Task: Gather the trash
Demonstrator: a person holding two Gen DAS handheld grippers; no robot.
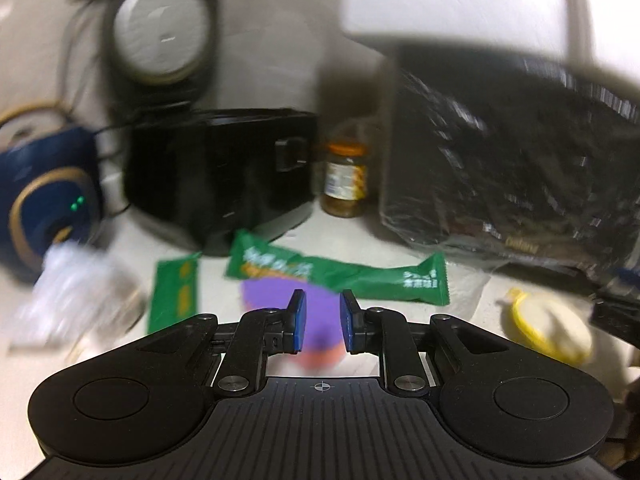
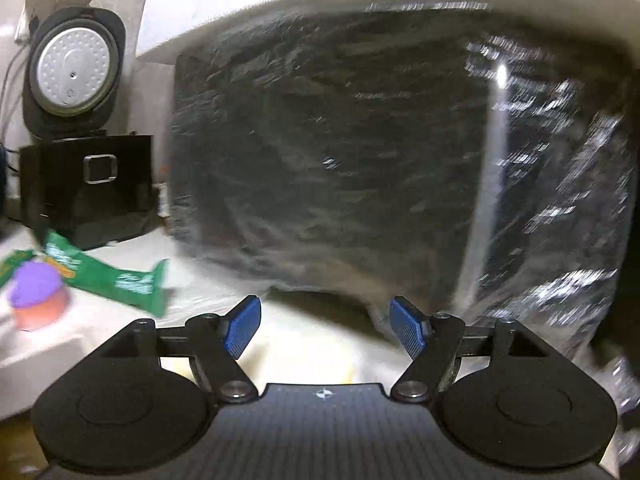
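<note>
On the pale counter lie a long green snack wrapper (image 1: 340,276), a smaller green wrapper (image 1: 174,292) and a crumpled clear plastic piece (image 1: 68,296). A purple-lidded orange cup (image 1: 276,300) stands just beyond my left gripper (image 1: 322,304), whose blue pads stand a narrow gap apart with nothing between them. A pale round thing with a yellow rim (image 1: 548,328) lies to the right. My right gripper (image 2: 325,312) is open wide and hangs over a pale yellowish surface (image 2: 304,360), holding nothing. The right wrist view shows the cup (image 2: 36,296) and long wrapper (image 2: 112,280) at far left.
A big black appliance under crinkled clear film (image 1: 500,152) fills the right side and most of the right wrist view (image 2: 340,140). Behind stand a black rice cooker (image 1: 216,172) with its lid (image 1: 160,32) up, an orange-capped jar (image 1: 346,180) and a dark blue appliance (image 1: 44,200).
</note>
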